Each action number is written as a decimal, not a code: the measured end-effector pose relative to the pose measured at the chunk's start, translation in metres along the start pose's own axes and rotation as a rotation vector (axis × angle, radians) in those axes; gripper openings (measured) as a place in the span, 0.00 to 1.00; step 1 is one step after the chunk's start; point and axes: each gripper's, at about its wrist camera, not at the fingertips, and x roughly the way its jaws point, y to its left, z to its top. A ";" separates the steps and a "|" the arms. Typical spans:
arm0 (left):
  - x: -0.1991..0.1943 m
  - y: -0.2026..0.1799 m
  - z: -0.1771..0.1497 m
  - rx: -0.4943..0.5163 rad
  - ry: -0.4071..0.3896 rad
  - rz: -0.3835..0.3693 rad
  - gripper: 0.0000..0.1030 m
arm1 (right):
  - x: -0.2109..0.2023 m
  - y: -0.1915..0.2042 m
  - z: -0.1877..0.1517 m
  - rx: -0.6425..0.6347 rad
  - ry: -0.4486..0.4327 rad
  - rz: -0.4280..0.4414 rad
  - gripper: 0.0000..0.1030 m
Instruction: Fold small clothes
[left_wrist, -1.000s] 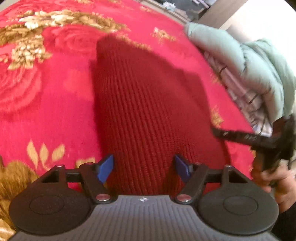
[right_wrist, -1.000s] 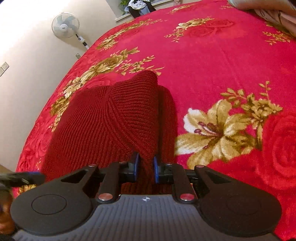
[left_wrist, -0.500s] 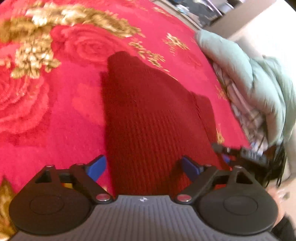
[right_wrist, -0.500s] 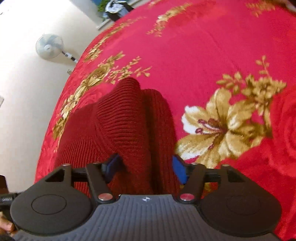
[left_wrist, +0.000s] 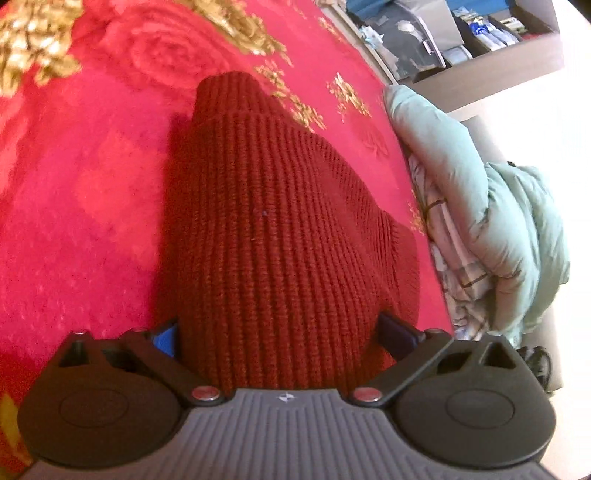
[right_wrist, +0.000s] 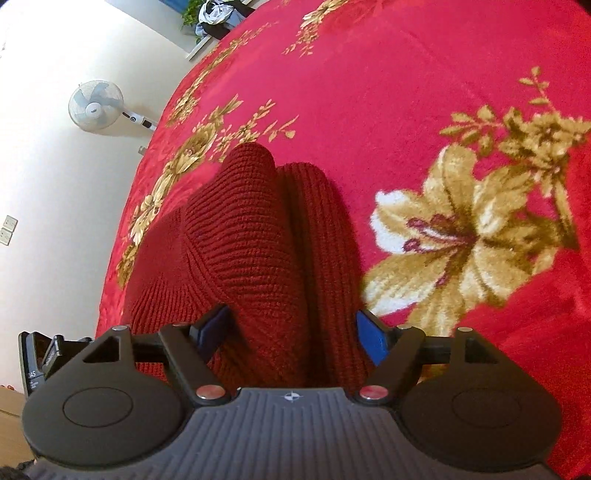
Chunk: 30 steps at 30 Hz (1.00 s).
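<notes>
Right wrist view: right claw (right_wrist: 291, 332) letting go now, spread wide around dark red knitted garment (right_wrist: 258, 258) lying folded on red flowered blanket (right_wrist: 424, 92). Left claw (left_wrist: 280, 332) spreading too, fold looking finished.

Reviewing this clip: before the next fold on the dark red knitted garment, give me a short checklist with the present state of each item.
1. Left hand-held gripper open: ok, its blue pads are wide apart on either side of the dark red ribbed knitted garment.
2. Right hand-held gripper released: ok, the jaws stand apart and clamp nothing.
3. Garment resting on the red floral blanket: ok.
4. Fold lying flat: not ok, a raised doubled ridge shows in the right wrist view.
5. Pale green padded jacket apart from the garment: ok, with a strip of blanket between them.
6. Underside layers aligned: cannot tell.
</notes>
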 end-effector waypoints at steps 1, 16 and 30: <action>-0.001 -0.004 -0.001 0.011 -0.014 0.019 0.87 | 0.000 0.001 0.000 -0.004 -0.005 0.000 0.70; -0.106 -0.051 0.034 0.358 -0.243 0.071 0.64 | 0.020 0.085 0.005 -0.154 -0.159 0.171 0.28; -0.166 0.074 0.045 0.141 -0.172 0.259 0.82 | 0.086 0.151 -0.010 -0.387 -0.059 0.087 0.42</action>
